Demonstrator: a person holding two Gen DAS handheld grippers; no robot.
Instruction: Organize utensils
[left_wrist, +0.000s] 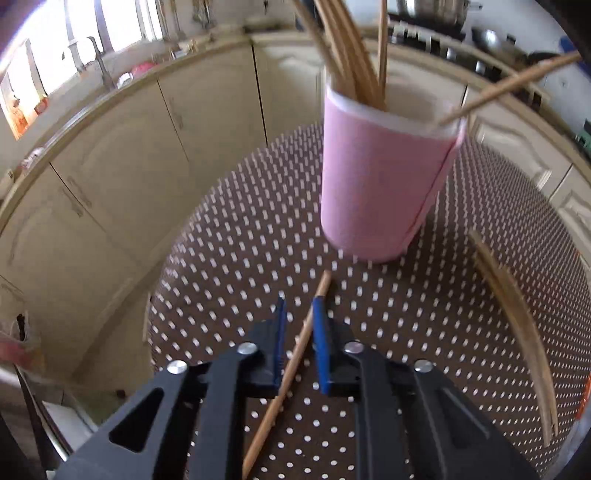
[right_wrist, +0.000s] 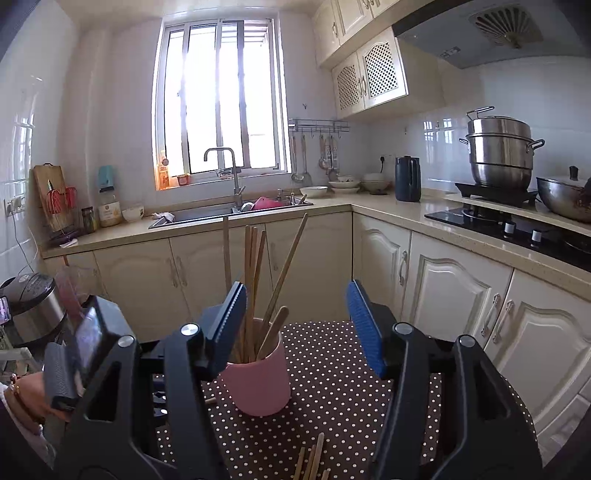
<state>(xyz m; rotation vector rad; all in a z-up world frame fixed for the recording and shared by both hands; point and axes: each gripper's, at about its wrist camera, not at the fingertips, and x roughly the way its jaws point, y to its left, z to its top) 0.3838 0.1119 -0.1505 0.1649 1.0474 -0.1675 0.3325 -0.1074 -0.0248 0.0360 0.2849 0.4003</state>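
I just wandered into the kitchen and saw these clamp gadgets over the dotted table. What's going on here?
A person is tidying chopsticks into a pink cup using a handheld gripper in each hand. The left gripper is low over the polka-dot tablecloth, its fingers open on either side of a loose chopstick lying in front of the cup. The right gripper hangs open and empty. Several chopsticks already stand in the cup; a few more lie on the cloth.

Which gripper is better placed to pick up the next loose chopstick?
Left. The left gripper already straddles a chopstick lying on the dotted tablecloth, jaws open around it. The right gripper hangs open above the pink cup, gripping nothing.
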